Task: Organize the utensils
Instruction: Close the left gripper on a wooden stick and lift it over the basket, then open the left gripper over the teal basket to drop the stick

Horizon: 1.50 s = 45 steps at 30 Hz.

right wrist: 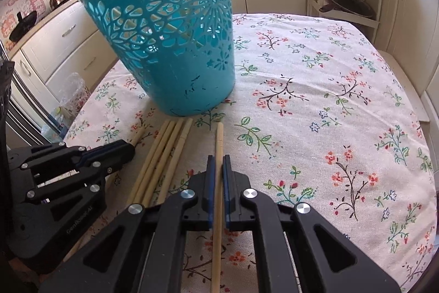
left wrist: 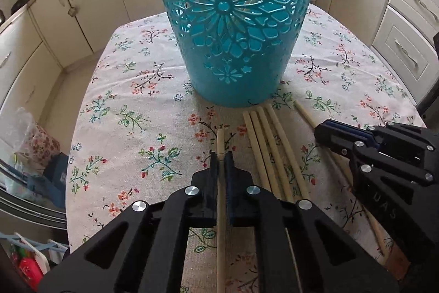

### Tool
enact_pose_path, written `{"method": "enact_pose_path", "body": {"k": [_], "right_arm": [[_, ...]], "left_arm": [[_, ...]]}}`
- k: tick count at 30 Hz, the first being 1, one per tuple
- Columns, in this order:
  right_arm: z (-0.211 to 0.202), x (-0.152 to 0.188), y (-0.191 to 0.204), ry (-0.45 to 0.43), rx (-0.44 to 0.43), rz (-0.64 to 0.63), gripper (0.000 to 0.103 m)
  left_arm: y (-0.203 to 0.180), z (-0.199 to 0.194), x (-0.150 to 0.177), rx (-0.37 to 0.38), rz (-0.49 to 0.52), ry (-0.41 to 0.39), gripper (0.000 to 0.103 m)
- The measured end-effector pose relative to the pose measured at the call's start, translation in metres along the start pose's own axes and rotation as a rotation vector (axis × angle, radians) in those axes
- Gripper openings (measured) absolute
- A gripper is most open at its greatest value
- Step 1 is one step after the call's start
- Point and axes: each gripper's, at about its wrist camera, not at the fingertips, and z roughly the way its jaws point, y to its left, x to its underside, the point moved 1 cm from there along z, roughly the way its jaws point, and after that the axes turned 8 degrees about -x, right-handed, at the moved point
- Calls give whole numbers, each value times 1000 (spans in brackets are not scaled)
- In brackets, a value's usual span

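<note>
**Gripping one chopstick in each gripper before the teal basket**

Covering the table is a floral cloth [left wrist: 131, 89], cream with red and green sprigs, reaching to the far edge where pale kitchen cabinets [left wrist: 82, 7] stand behind it.

On the cloth stands the basket [left wrist: 233, 26], teal plastic with a cut-out flower pattern, upright and narrowing to its base. It sits about midway across the table, nearer the left edge as the right wrist view shows it [right wrist: 175, 40]. Through its holes a pale stick can be seen leaning inside.

Just in front of the basket's base lies a loose bundle of four chopsticks [left wrist: 270, 147], side by side and touching, their far tips almost at the basket. In the right wrist view the same bundle [right wrist: 162, 158] lies between the two grippers.

The left gripper [left wrist: 221, 158] is closed on a single chopstick [left wrist: 220, 139], which runs straight between its fingers and points toward the basket; its tip stops short of the base. That gripper also shows at the left of the right wrist view [right wrist: 129, 148], jaws together.

The right gripper [right wrist: 218, 164] is likewise clamped on its own chopstick [right wrist: 219, 139], just right of the bundle, tip near the basket but apart from it. Whether either held chopstick rests on the cloth or is lifted cannot be told.
</note>
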Motion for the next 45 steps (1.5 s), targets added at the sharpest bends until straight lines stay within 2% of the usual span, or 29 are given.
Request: {"method": "enact_pose_path", "body": {"k": [4,7,10,14,17,20,22,27,34,41,45], "right_arm": [[1,-1,1,-2,6,-16,6],[0,-1,-3,-7,-20,14,6],[1,-2,-8,-11,-41,40,5],[0,-2,-12,-15,-58,62,5],[0,-1,-9,-16,-53,58,5],[0,1,-9,-17,-54,60,5],[1,1,-9,-17,-55,61,5],[0,1,-12,-19,-61,66,5],[0,0,-19,-25,-89,91,5],[-2,1,-20,-28,-97,99,6],[-2,0,-21,-28,-100,101,6]], "left_arm": [[3,1,-2,31,-14,10,5],[10,-11,-1,124,-46,-17,5],[25,-44,-3,298,-74,-99,5],[47,-96,-19,479,-126,-217,5],[64,-132,-47,529,-162,-321,5],[78,-154,-83,529,-210,-410,5],[84,-159,-107,497,-249,-463,5],[95,-150,-158,449,-352,-552,5],[89,-111,-201,350,-433,-546,5],[93,-92,-207,314,-477,-538,5],[90,-87,-203,296,-448,-528,5]]}}
